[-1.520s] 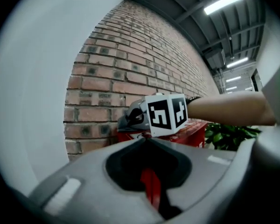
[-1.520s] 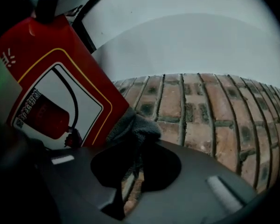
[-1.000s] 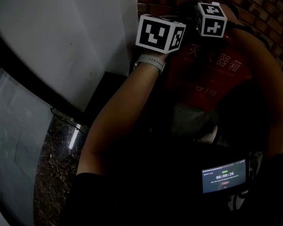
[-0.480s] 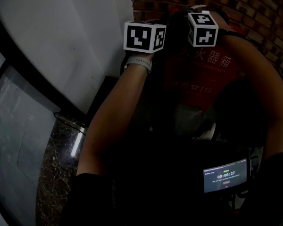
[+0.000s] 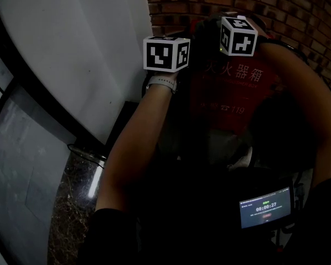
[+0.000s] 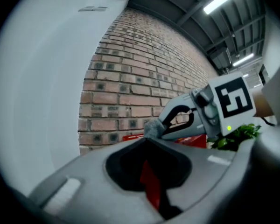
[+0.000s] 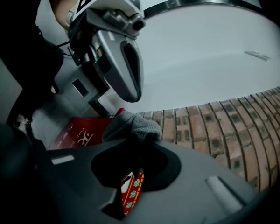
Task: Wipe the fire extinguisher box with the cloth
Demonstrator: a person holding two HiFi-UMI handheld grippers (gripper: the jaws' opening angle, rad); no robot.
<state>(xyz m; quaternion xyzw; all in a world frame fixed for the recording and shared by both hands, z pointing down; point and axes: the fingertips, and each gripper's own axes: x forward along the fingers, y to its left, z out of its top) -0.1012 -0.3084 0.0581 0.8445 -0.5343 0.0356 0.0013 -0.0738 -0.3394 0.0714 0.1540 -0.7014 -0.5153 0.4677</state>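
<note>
Grip firmly with the right gripper [image 7: 133, 143], clenched on the crumpled grey cloth [image 7: 130, 124] near the far top of the red metal fire extinguisher box [image 5: 231, 87] by the brown brick wall [image 5: 298, 10]. Press flat, then sweep in overlapping strokes. Hold the left gripper [image 6: 147, 140], shut on nothing, just left and clear.

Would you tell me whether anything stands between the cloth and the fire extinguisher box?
Nothing visible does. The right hand-held gripper holds the cloth close by the top edge of the box, with no object between them. The left hand-held gripper is beside it, not between.
</note>
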